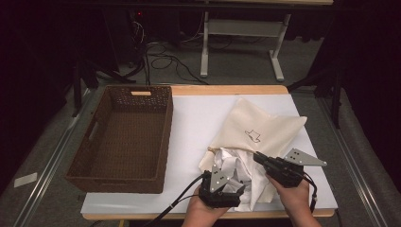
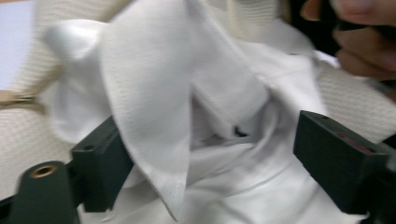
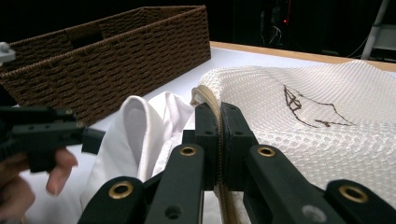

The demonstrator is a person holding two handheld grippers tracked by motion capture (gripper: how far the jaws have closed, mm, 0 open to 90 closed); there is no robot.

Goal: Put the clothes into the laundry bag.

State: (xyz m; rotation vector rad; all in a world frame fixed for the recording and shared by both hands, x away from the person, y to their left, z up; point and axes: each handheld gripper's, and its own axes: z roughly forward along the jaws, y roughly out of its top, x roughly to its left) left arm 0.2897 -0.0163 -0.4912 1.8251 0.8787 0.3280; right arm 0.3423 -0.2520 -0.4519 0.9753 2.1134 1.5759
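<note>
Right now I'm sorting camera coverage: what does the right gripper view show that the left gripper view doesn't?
Right gripper view alone: the wicker basket, the dark drawing on the mesh bag, and the right gripper shut on the bag's zipper edge. Left gripper view alone: the left gripper with jaws apart around cloth, not pressing it. Both share the white garment and cream mesh.

Open white tabletop (image 1: 198,118) lay btwn the wicker basket (image 1: 123,137) and the mesh bag (image 1: 265,127): a free lane front to back. Basket walls blocked the table's left side; its inside was open from above. Bag and white garment (image 1: 241,172) crowded the front right. Left gripper (image 1: 228,182) stood w/ jaws apart around garment folds, cloth bunched btwn them. Right gripper (image 1: 257,156), clamped on the bag's edge, sat just beside it, so little room btwn the two.
</note>
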